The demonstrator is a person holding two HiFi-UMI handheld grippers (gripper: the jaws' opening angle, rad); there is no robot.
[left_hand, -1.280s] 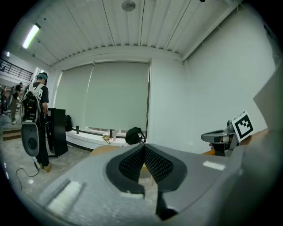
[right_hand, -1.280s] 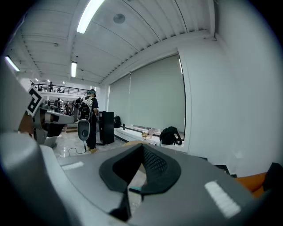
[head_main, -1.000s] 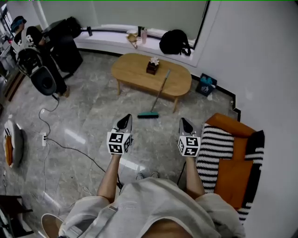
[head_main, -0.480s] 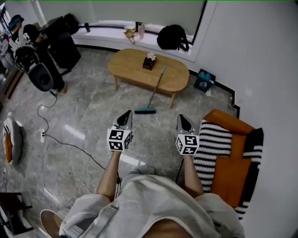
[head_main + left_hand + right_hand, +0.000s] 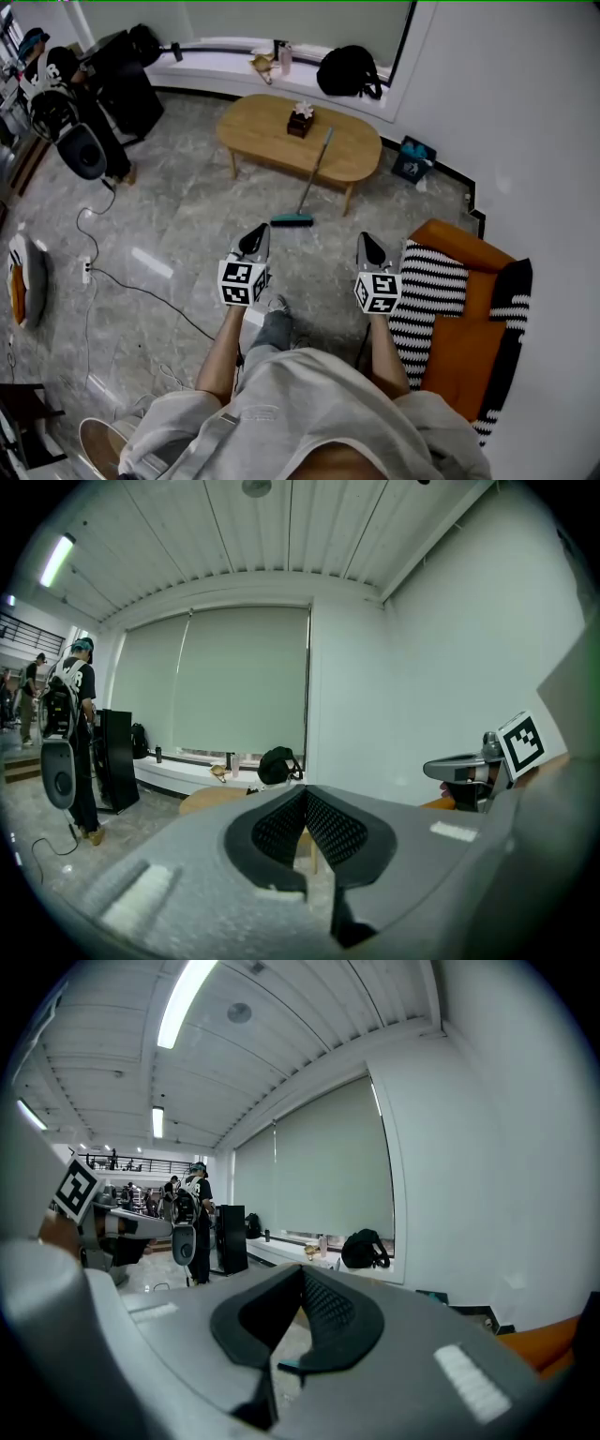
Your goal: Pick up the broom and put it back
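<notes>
Both grippers are held out side by side above the floor, pointing ahead. The left gripper has its jaws pressed together with nothing between them. The right gripper is closed and empty too. The broom stands ahead of them, well apart, roughly between the lines they point along. Its teal head rests on the floor and its handle leans on the table beyond. A striped cushion lies just right of the right gripper.
</notes>
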